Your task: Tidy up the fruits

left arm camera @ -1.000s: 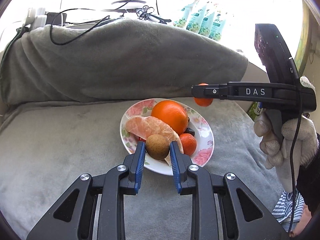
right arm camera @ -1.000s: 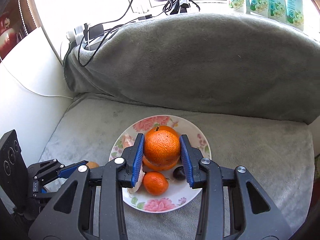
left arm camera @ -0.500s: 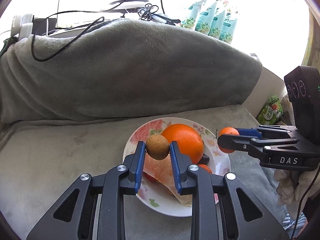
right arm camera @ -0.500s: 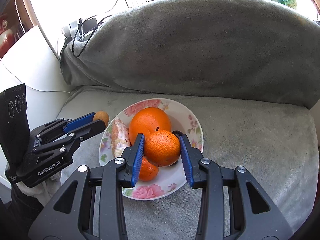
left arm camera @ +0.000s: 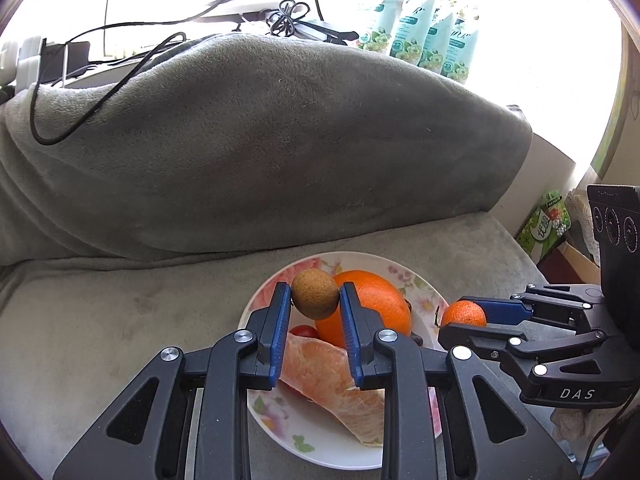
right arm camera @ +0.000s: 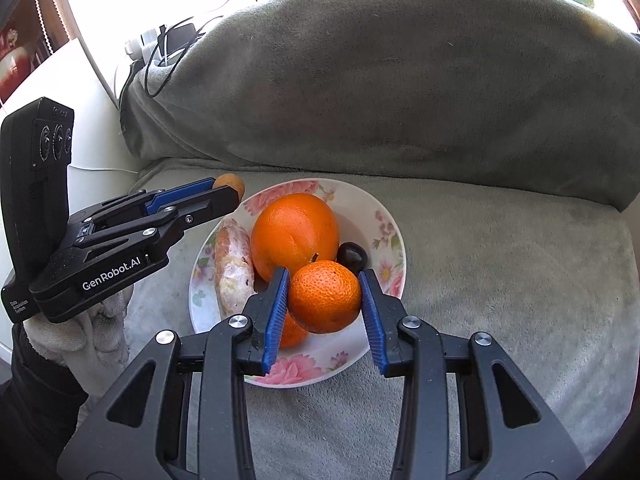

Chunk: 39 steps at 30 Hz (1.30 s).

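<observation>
Holding a small brown kiwi (left arm camera: 314,293) in my left gripper (left arm camera: 314,312), I have it pinched between the blue pads (left arm camera: 279,332) and lifted clear above the near-left part of the flowered plate (left arm camera: 280,420). In the right wrist view the same gripper (right arm camera: 224,190) reaches in from the left edge of the plate, the kiwi (right arm camera: 231,182) peeping out past its tips. Below it on the plate lies a peeled citrus segment (left arm camera: 320,376), pale and long, with a bit of something red (left arm camera: 305,331) just behind it (too hidden to name). Next comes the big orange (right arm camera: 295,236), sitting in the middle of the plate and touching the segment (right arm camera: 234,268). A dark, glossy little fruit (right arm camera: 352,255) sits just to the right of the orange. My right gripper (right arm camera: 325,308) is clamped on a mandarin (right arm camera: 324,297), raised over the near side of the plate; another small orange fruit (right arm camera: 292,332) shows partly beneath it, on the plate. The plate rests on a grey blanket (right arm camera: 500,280) that also drapes the hump behind. Green-labelled packs (left arm camera: 420,40) stand far back on the right, by the bright window.
</observation>
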Each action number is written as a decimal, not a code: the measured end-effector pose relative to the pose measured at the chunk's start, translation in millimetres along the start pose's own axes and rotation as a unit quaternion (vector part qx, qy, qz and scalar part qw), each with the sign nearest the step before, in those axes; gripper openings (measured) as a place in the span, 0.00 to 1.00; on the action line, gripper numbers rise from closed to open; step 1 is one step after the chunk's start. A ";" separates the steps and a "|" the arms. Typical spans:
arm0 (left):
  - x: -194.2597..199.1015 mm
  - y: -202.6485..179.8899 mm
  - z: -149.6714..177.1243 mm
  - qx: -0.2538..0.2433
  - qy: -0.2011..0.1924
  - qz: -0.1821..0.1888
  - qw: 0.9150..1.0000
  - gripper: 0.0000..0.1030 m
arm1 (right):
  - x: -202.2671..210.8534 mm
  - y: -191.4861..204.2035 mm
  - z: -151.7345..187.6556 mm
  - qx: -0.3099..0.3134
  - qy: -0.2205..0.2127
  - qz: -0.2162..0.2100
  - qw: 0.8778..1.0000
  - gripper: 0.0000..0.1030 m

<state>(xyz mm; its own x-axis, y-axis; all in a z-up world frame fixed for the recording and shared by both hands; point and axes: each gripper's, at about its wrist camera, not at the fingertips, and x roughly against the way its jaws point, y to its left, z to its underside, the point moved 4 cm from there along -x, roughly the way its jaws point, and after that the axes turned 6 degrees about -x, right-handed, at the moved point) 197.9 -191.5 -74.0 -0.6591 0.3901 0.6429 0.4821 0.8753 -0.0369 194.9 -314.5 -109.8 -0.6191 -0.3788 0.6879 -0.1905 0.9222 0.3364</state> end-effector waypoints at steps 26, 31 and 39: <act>2.9 0.8 0.5 0.006 -0.003 0.001 1.000 0.41 | 5.7 12.3 2.6 0.026 -0.018 0.010 0.999 0.62; 4.8 1.7 0.9 0.008 -0.004 -0.003 1.000 0.55 | 6.4 13.7 4.3 0.032 -0.018 0.018 0.999 0.62; 13.7 5.2 3.8 0.017 -0.007 -0.008 1.000 0.63 | 10.9 15.3 6.8 0.034 -0.023 0.033 0.999 0.66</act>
<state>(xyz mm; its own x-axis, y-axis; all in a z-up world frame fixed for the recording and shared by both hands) 189.2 -180.6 -68.3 -0.6745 0.3794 0.6334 0.4515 0.8907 -0.0527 180.0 -304.0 -101.5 -0.6658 -0.3153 0.6762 -0.1987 0.9485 0.2467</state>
